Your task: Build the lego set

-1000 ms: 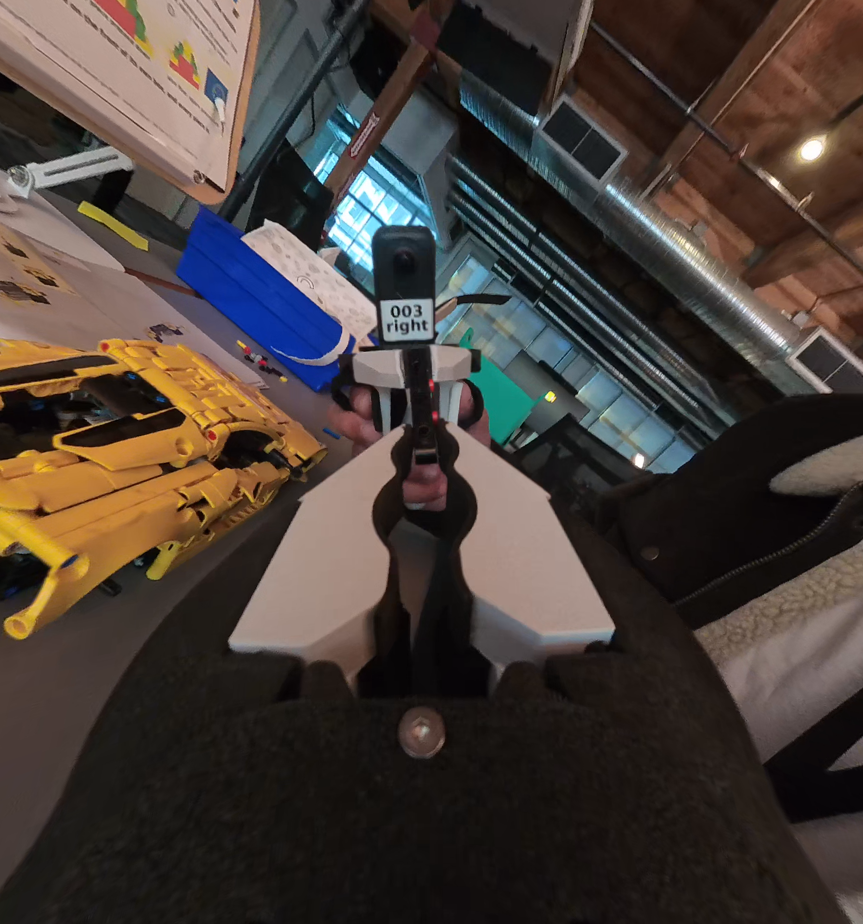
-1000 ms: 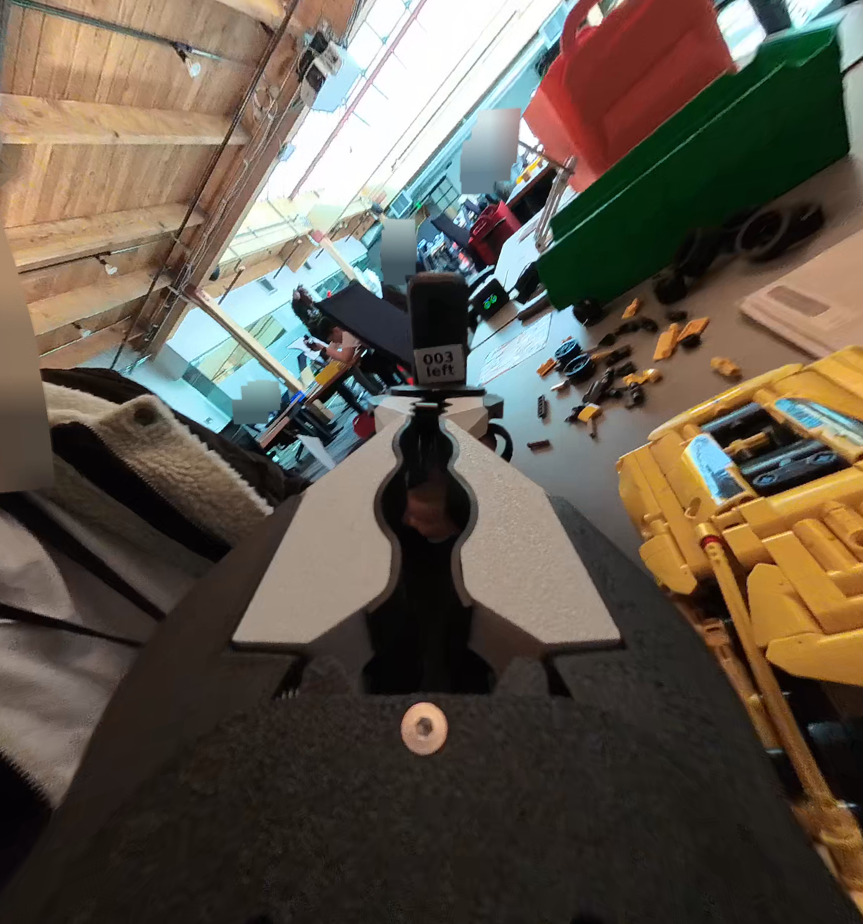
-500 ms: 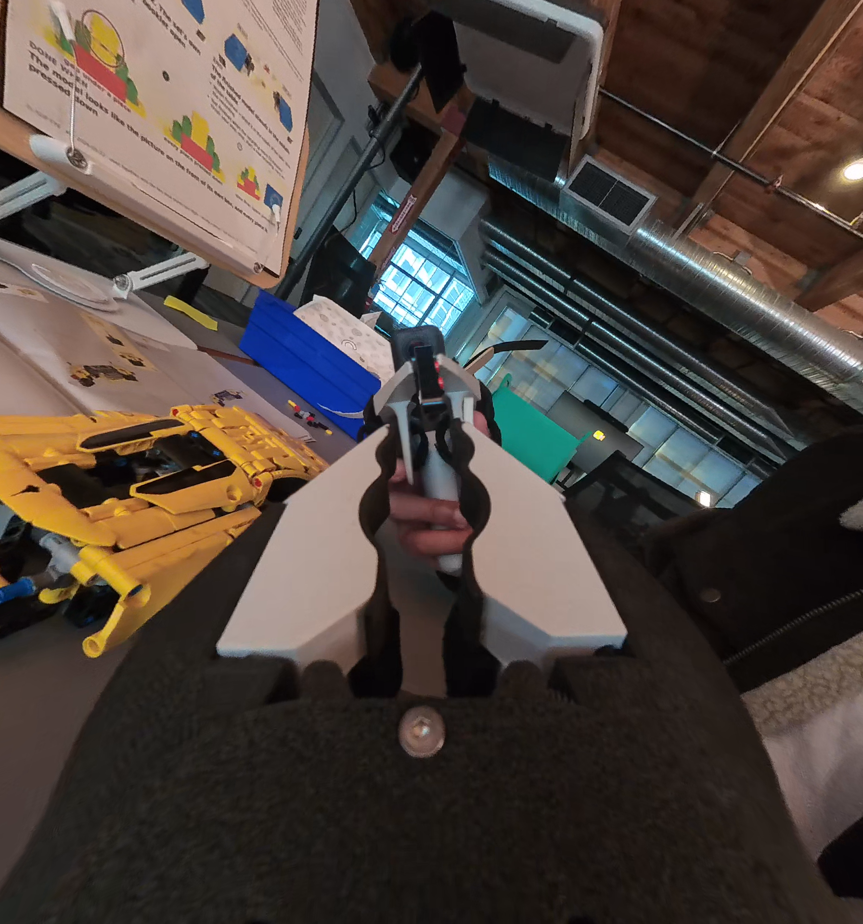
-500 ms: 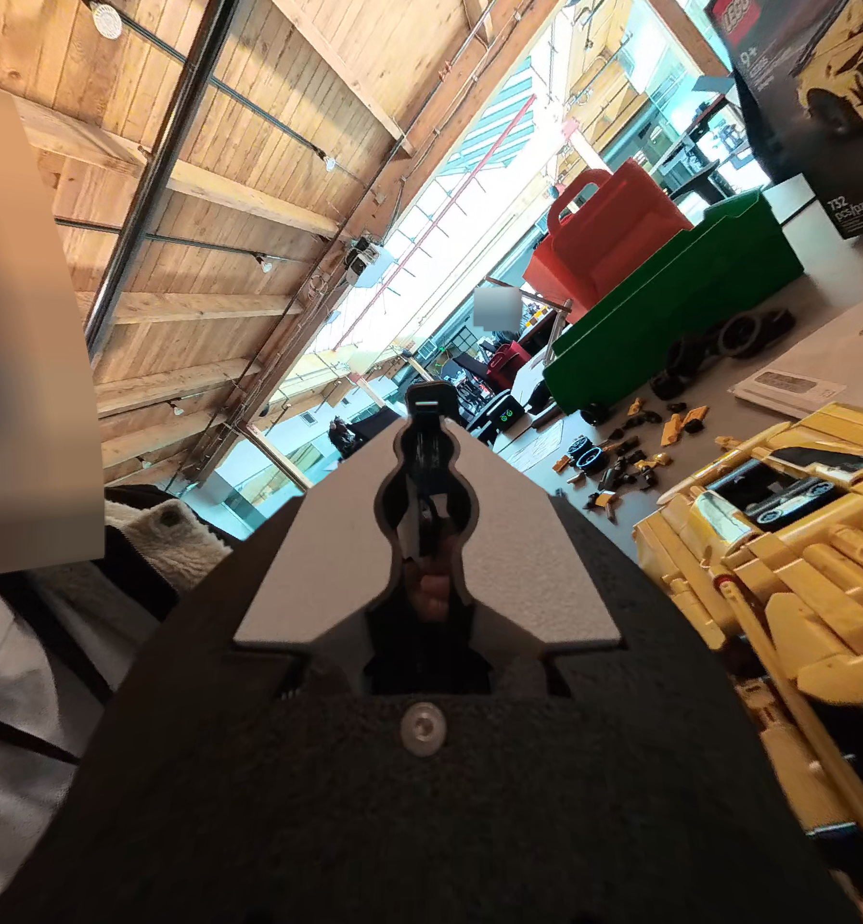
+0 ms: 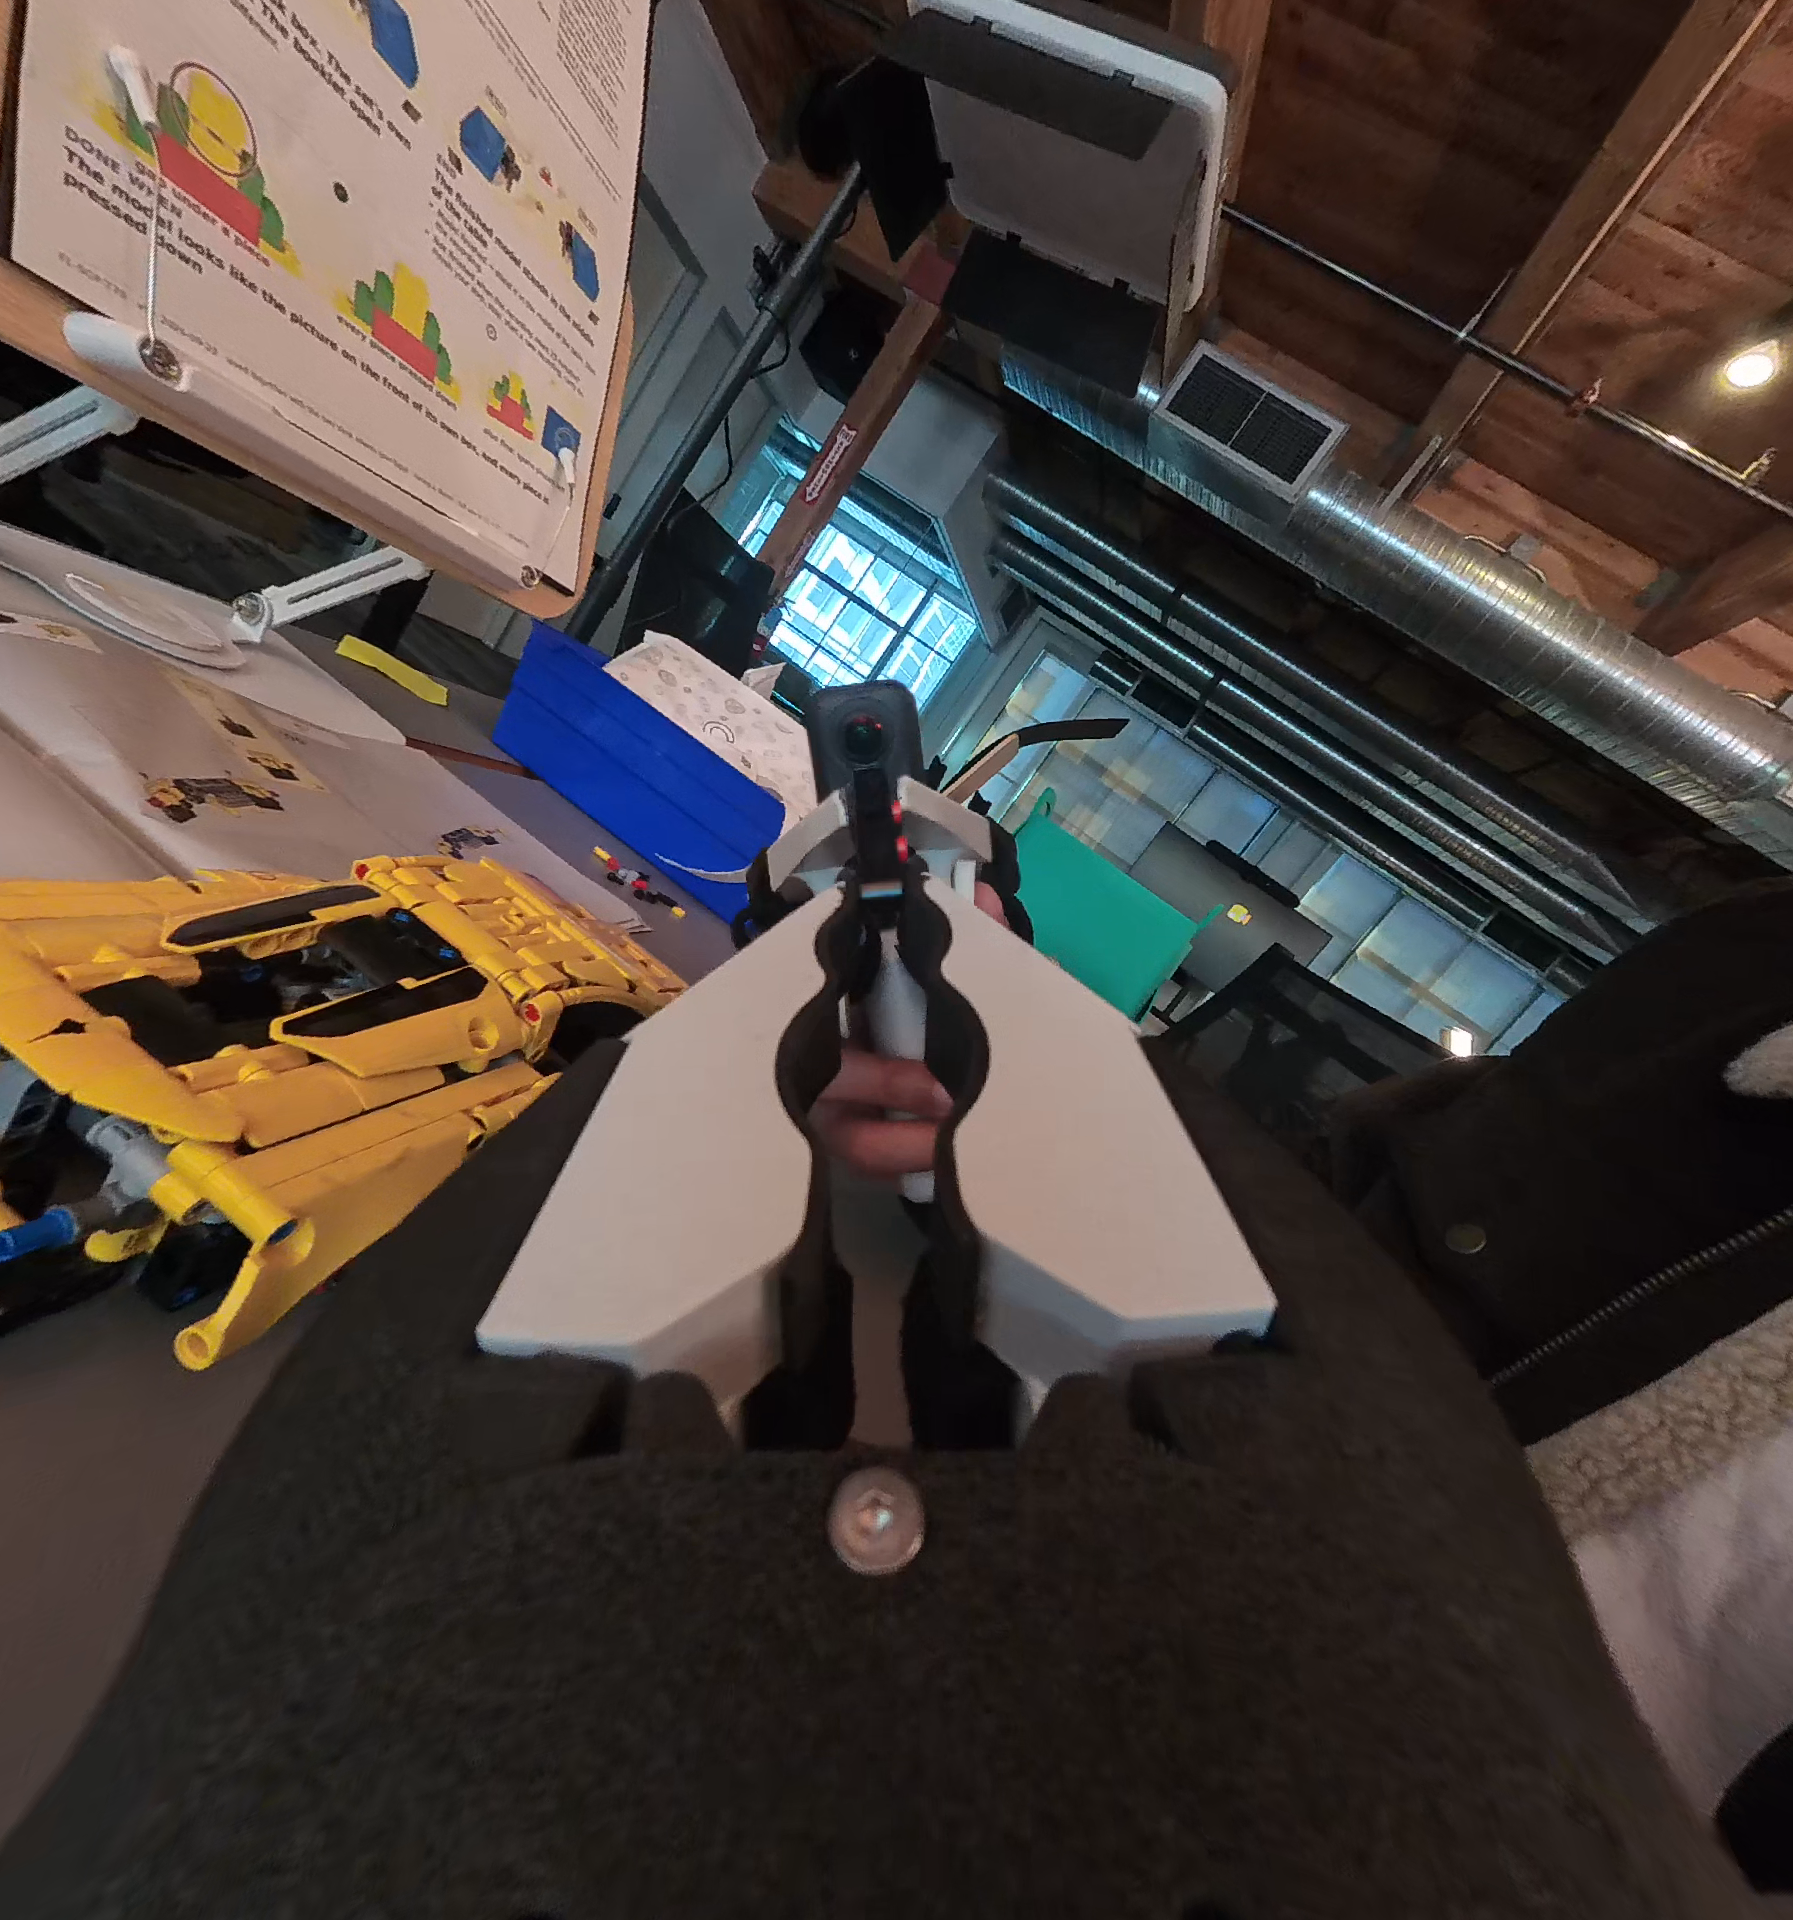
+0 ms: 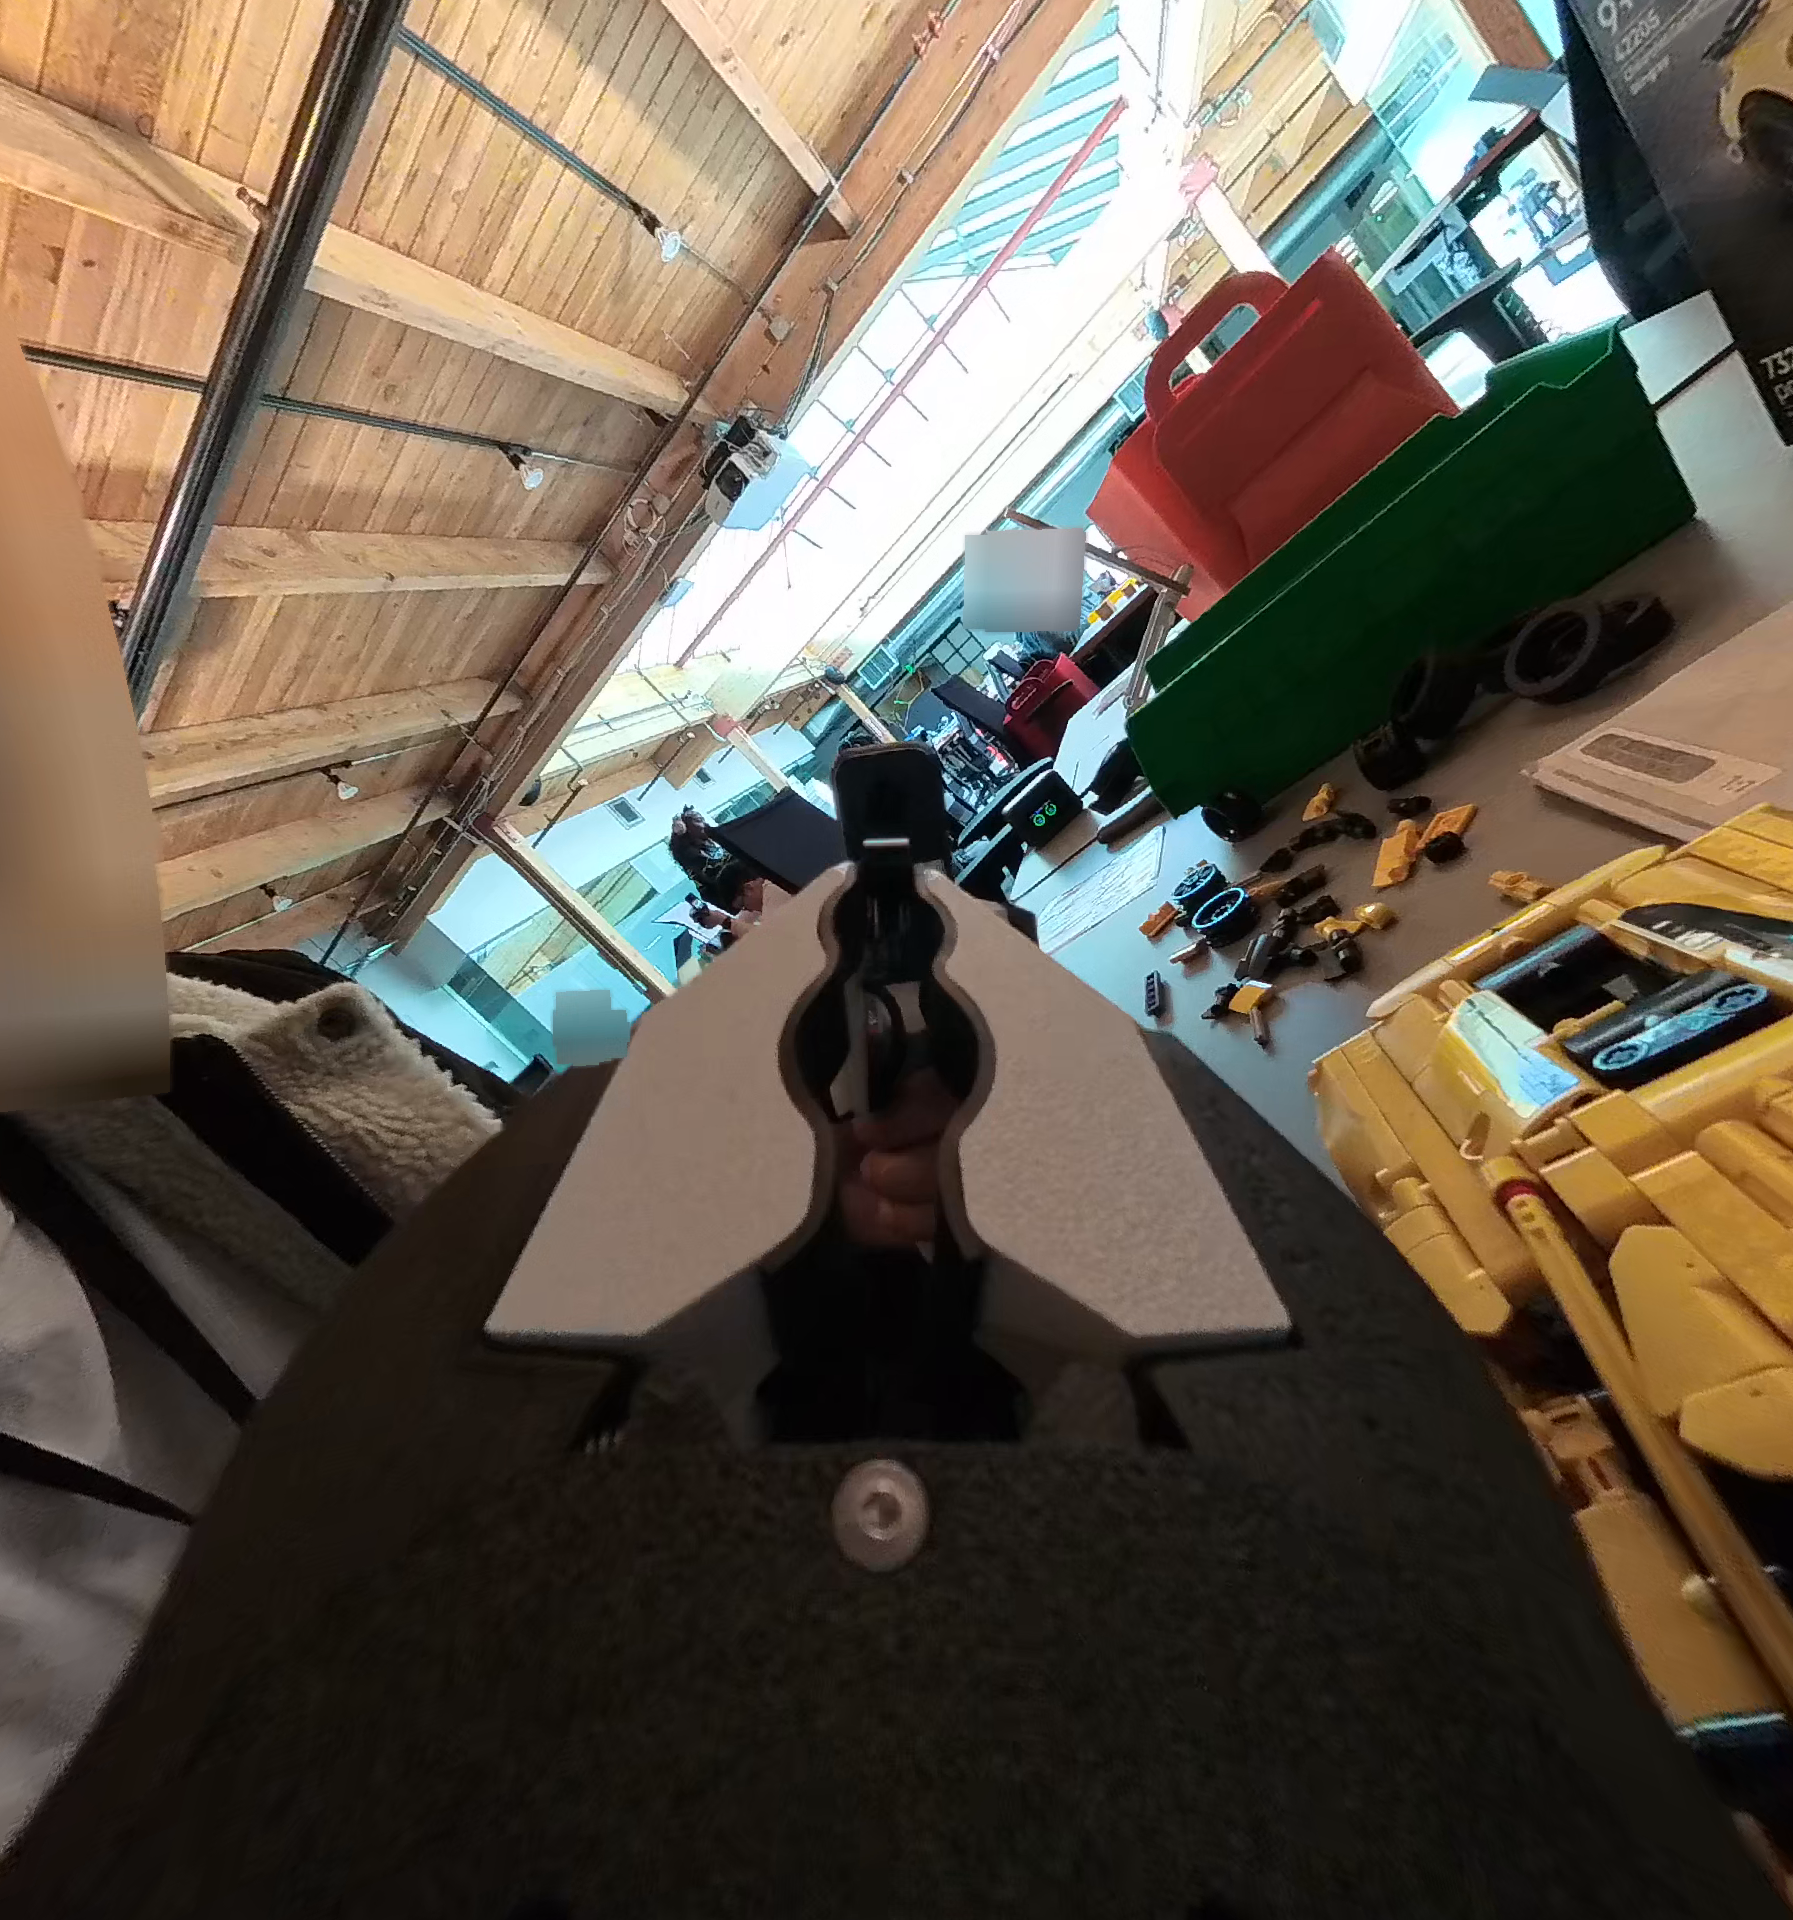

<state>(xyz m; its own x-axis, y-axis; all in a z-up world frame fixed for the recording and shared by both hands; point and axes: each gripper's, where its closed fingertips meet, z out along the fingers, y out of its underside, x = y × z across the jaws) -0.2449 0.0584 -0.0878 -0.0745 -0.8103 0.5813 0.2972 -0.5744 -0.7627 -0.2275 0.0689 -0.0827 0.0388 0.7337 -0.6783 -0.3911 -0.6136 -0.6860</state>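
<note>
Far left, printed lines beside coloured brick drawings on a white sheet (image 5: pixel 331 239) clipped to a wooden board. Nearer, a page number and small printed figures on an open booklet (image 5: pixel 92 727) lying on the worktop (image 5: pixel 61 1507). Far right, white numerals and lettering on a dark box (image 6: pixel 1754 208). Faint print, too small to read, on a pale leaflet (image 6: pixel 1650 779) near the box.

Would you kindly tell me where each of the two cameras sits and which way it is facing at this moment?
Left wrist view: on the left gripper, tilted up along its near-shut jaws at the right gripper and ceiling ducts; the holder's hand and coat show.
Right wrist view: on the right gripper, aimed along near-shut jaws at the left gripper and wooden ceiling; a hand and coat collar show.
Shared: the grippers face each other, and the yellow toy car sits on the table in both.
</note>
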